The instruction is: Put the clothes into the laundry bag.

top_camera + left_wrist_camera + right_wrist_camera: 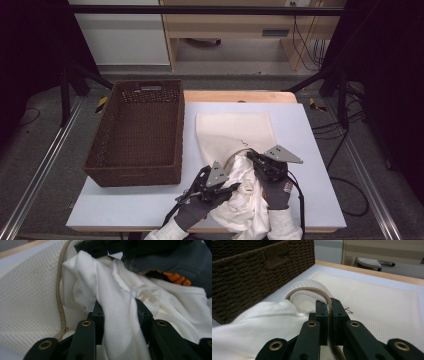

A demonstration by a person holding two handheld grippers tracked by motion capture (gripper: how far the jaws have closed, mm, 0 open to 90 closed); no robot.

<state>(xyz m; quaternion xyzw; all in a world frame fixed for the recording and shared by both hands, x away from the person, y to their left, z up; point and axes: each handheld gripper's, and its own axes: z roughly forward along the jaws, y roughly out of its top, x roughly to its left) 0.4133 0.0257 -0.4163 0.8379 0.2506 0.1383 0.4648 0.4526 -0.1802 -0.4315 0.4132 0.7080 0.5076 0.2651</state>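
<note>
stuffing the white garment [117, 305] into the mesh bag [374, 297]
left gripper [119, 315] pinches a soft, limp fold; right gripper [329, 315], pressed together, pinches the bag's corded rim [309, 290].

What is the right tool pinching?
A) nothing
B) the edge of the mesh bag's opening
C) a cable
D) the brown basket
B: in the right gripper view the right tool is shut on the mesh bag's tan-corded rim, with the white cloth lying beside it and the basket standing apart.

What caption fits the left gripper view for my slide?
Left gripper pinching a fold of white garment at the mesh bag opening.
</note>
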